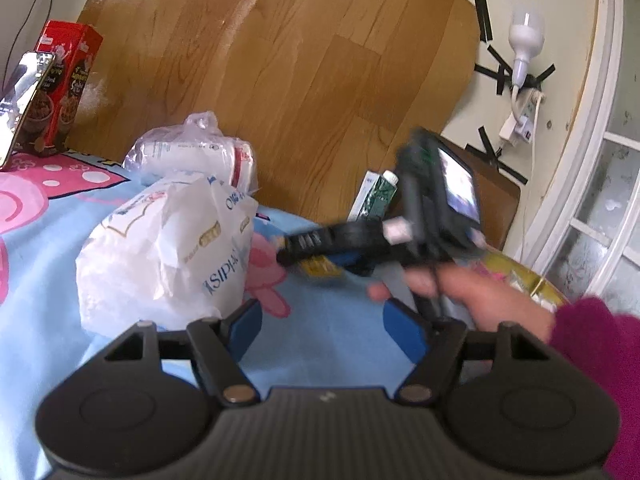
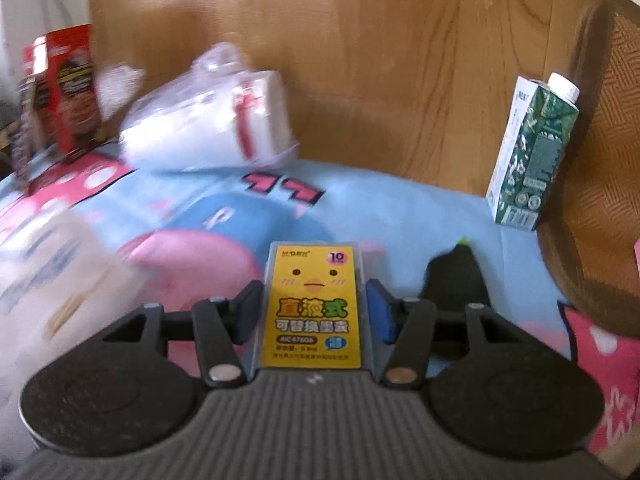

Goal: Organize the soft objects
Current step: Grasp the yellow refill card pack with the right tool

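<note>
**A:** What are you holding right now?

**B:** My right gripper is clamped on a yellow box with a little chick face printed on it. The blue pads press its two long sides, and the box sticks out forward over the cartoon blanket. My left gripper has nothing in it; its fingers stand apart over bare blanket.

**A:** That box looks stiff. Where are the soft things?

**B:** There are two that I can see. A crinkled white bag lies on the blanket just beside my left finger, ahead and to its left. Behind it, against the wooden board, sits a clear plastic pack of white rolls. From the right wrist that same pack is blurred, far off to the left.

**A:** So which step is this?

**B:** I judge I am carrying the box, clearing a hard item away so the soft ones can be grouped. It is not set down yet.

**A:** And next?

**B:** I need a free patch for the box, perhaps near the green carton standing at the right by the chair. I would lower it flat, then spread the fingers. After that my left gripper only needs to shift left and close gently on the white bag, since it will crumple rather than resist.

**A:** Any risk?

**B:** The plastic box is smooth, so it could slip if I tilt it.
</note>
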Motion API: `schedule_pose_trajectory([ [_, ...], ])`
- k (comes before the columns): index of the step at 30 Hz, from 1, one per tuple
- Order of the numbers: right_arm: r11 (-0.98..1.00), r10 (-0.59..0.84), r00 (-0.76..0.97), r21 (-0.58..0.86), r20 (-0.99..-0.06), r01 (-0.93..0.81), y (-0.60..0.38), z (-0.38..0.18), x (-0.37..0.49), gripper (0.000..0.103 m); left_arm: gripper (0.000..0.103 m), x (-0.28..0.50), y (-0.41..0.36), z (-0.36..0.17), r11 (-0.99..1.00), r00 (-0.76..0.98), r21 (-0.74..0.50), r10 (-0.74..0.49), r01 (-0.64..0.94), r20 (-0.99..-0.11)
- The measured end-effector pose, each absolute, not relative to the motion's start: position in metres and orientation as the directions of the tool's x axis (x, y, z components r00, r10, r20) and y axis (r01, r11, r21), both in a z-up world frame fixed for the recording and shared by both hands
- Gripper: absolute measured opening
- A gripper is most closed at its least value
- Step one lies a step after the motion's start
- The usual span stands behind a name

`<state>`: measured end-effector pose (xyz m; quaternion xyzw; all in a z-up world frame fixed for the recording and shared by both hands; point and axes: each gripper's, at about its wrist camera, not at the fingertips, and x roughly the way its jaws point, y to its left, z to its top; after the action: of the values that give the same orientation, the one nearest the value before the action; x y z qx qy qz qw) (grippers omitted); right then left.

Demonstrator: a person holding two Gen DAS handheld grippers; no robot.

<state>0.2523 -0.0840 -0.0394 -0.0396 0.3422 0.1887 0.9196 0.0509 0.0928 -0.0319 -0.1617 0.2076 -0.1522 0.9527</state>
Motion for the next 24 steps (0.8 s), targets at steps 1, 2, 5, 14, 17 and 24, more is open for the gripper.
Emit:
schedule_pose_trajectory([
  [1,0.919,0.335,0.690,0.062,-0.641,-0.389,-0.088,-0.039,0.241,0.058,0.069,0.049,0.094,-0.032,0.897,0.869,-0.377,-0.363,0.230,-0.335],
  [2,0.913,0.345,0.687,0.060,-0.639,-0.403,-0.091,-0.039,0.232,0.058,0.069,0.048,0.096,-0.031,0.895,0.872,-0.382,-0.366,0.233,-0.326],
  [5,0.895,0.367,0.686,0.036,-0.628,-0.446,-0.102,-0.039,0.194,0.058,0.069,0.049,0.098,-0.032,0.893,0.871,-0.392,-0.361,0.220,-0.333],
  [14,0.835,0.458,0.665,0.028,-0.590,-0.550,-0.135,-0.048,0.094,0.059,0.070,0.063,0.076,-0.037,0.923,0.806,-0.302,-0.363,0.240,-0.468],
  [17,0.830,0.460,0.682,0.002,-0.569,-0.558,-0.144,-0.052,0.064,0.058,0.070,0.066,0.059,-0.039,0.937,0.776,-0.222,-0.349,0.271,-0.525],
  [24,0.846,0.462,0.722,0.010,-0.515,-0.533,-0.164,-0.062,0.030,0.059,0.082,0.067,0.033,-0.045,0.930,0.733,-0.108,-0.345,0.351,-0.586],
])
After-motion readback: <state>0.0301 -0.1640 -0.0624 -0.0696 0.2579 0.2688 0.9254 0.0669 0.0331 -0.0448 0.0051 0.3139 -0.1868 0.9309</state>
